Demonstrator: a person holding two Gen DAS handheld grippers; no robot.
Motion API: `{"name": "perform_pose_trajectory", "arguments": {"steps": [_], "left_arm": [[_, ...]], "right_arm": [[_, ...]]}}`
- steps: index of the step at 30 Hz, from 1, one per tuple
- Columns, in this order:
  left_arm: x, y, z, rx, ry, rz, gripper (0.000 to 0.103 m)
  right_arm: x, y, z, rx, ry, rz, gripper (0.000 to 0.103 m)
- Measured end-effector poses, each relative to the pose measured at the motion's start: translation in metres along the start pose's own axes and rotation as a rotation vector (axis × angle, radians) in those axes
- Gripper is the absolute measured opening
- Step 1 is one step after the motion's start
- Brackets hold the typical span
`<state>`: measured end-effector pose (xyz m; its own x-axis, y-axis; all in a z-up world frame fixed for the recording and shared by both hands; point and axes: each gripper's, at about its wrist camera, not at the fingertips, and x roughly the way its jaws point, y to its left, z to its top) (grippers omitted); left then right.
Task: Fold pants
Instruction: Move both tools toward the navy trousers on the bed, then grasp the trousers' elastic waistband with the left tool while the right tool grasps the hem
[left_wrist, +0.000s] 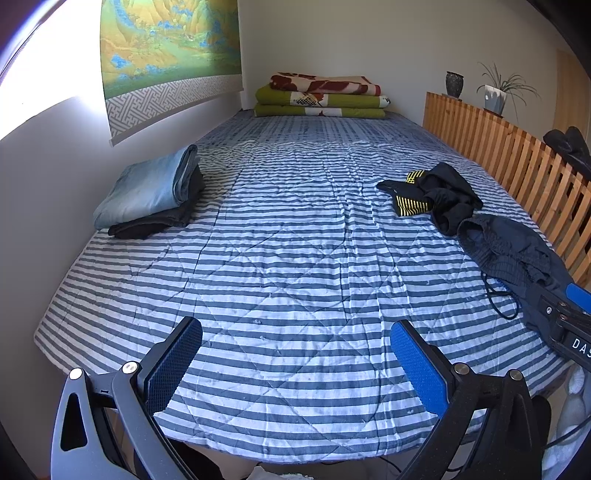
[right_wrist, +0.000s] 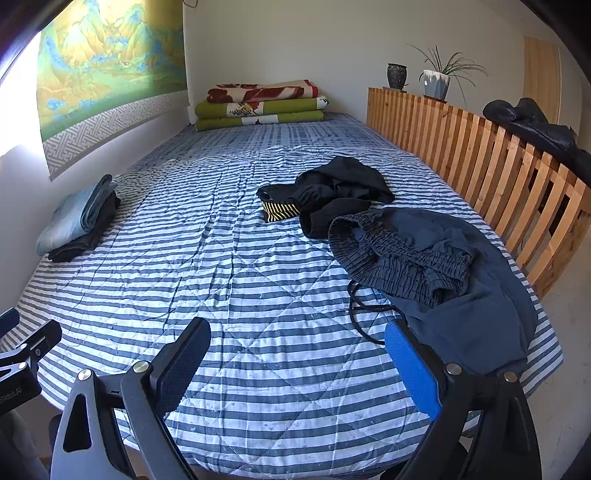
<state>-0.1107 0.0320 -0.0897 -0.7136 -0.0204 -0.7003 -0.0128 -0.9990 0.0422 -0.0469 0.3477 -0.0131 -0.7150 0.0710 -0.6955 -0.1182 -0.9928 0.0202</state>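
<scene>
Crumpled dark navy pants with an elastic waistband and a black drawstring lie on the right side of the striped bed; they also show at the right in the left wrist view as navy pants. Beyond them lies a rumpled black garment with yellow-striped cuffs. My right gripper hovers open over the bed's near edge, its right finger just short of the navy pants. My left gripper is open over bare quilt, holding nothing.
A folded light-blue garment on a dark one sits by the left wall. Folded blankets are stacked at the far end. A wooden slat rail runs along the right side, with pots and a dark item on top.
</scene>
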Motion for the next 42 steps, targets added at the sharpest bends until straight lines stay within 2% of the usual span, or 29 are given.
{"name": "perform_pose_trajectory", "arguments": {"steps": [7, 10, 12, 16, 19, 23, 29, 33, 37, 39, 40, 42], "left_arm": [[0.006, 0.000, 0.003, 0.000, 0.006, 0.003, 0.103], [0.010, 0.001, 0.006, -0.005, 0.010, 0.004, 0.103], [0.015, 0.001, 0.008, -0.010, 0.023, -0.010, 0.103], [0.025, -0.001, 0.009, -0.007, 0.048, -0.030, 0.103], [0.033, -0.005, 0.010, 0.002, 0.068, -0.047, 0.103], [0.040, -0.012, 0.011, 0.014, 0.074, -0.049, 0.103], [0.049, -0.017, 0.012, 0.022, 0.086, -0.059, 0.103], [0.057, -0.015, 0.012, 0.007, 0.110, -0.092, 0.103], [0.059, -0.015, 0.011, 0.016, 0.107, -0.097, 0.102], [0.059, -0.012, 0.011, 0.017, 0.103, -0.099, 0.100], [0.058, -0.010, 0.010, 0.015, 0.102, -0.099, 0.099], [0.058, -0.006, 0.010, 0.007, 0.099, -0.105, 0.096]], "right_arm": [[0.009, -0.009, 0.004, -0.004, -0.003, -0.025, 0.093], [0.016, -0.017, 0.009, -0.008, 0.000, -0.032, 0.087], [0.024, -0.027, 0.012, 0.003, 0.015, -0.048, 0.080], [0.043, -0.056, 0.020, 0.040, 0.035, -0.063, 0.080], [0.060, -0.083, 0.029, 0.053, 0.034, -0.127, 0.080], [0.088, -0.127, 0.044, 0.068, 0.079, -0.158, 0.080], [0.134, -0.184, 0.066, 0.069, 0.153, -0.267, 0.080], [0.161, -0.211, 0.074, 0.126, 0.257, -0.187, 0.080], [0.185, -0.219, 0.071, 0.164, 0.352, -0.180, 0.078], [0.188, -0.218, 0.068, 0.190, 0.378, -0.137, 0.049], [0.189, -0.216, 0.068, 0.200, 0.391, -0.114, 0.046], [0.183, -0.210, 0.068, 0.192, 0.380, -0.100, 0.024]]}}
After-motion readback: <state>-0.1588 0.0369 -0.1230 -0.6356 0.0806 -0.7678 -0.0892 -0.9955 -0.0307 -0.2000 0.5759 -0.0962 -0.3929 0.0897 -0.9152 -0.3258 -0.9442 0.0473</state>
